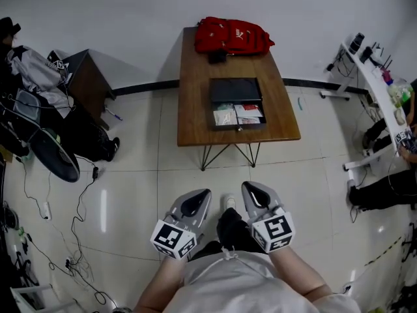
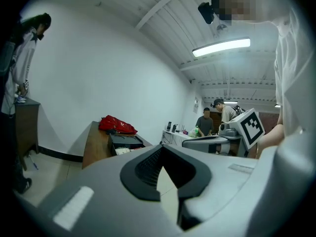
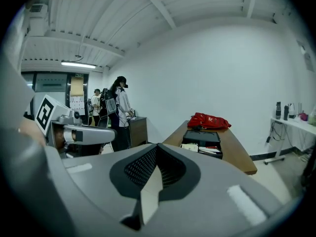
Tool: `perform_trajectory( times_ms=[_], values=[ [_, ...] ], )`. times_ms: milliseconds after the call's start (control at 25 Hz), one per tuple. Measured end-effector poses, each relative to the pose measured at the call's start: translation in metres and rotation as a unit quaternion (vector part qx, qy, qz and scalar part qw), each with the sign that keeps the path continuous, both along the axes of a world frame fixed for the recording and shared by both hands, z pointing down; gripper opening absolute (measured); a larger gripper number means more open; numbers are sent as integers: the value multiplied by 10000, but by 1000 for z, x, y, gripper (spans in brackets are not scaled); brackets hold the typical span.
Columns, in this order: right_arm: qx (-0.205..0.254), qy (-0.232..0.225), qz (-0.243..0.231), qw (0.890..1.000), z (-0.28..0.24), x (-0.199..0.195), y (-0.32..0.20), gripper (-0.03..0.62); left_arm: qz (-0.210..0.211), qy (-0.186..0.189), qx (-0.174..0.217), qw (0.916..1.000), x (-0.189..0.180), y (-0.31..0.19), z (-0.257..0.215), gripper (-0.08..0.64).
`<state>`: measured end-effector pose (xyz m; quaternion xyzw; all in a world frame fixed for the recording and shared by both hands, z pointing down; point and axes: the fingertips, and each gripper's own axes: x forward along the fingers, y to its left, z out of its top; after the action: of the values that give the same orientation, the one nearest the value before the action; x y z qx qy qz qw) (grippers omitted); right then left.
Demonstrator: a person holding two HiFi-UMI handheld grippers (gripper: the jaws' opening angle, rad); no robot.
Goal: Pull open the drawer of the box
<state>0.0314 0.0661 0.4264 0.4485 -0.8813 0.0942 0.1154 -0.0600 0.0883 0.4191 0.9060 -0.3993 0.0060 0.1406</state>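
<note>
A black box (image 1: pixel 236 90) lies on the wooden table (image 1: pixel 195 109), and its drawer (image 1: pixel 238 115) stands pulled out toward me, showing papers and cards. Behind the box lies a red backpack (image 1: pixel 231 36). Both grippers hang close to my body, far short of the table. The left gripper (image 1: pixel 201 193) and the right gripper (image 1: pixel 251 186) point at the table with jaws together and nothing in them. From the left gripper (image 2: pixel 165 149) the box (image 2: pixel 123 142) looks small and distant. The right gripper (image 3: pixel 157 149) sees the open drawer (image 3: pixel 200 148) ahead.
A dark cabinet (image 1: pixel 88 77) and a tangle of cables (image 1: pixel 71 240) occupy the left floor. A white desk (image 1: pixel 374 77) with bottles runs along the right. People stand by the cabinet (image 3: pixel 121 107) and by the white desk (image 2: pixel 205 122). Tiled floor separates me from the table.
</note>
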Motion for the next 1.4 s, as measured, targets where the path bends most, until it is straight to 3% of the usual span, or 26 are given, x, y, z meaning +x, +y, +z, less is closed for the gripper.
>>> perform_trajectory(
  times_ms=[280,600,1400],
  values=[
    [-319,-113,308,9990,6,16,39,6,60,12,53,10000,4,38,-10,6],
    [-64,89,271,9996,0,30,42,6,-32,-33,214,9998,16,37,-21,6],
    [139,40,14,9999,-23,70,36,6,-240,-58,496,9985,60,24,-45,6]
  ],
)
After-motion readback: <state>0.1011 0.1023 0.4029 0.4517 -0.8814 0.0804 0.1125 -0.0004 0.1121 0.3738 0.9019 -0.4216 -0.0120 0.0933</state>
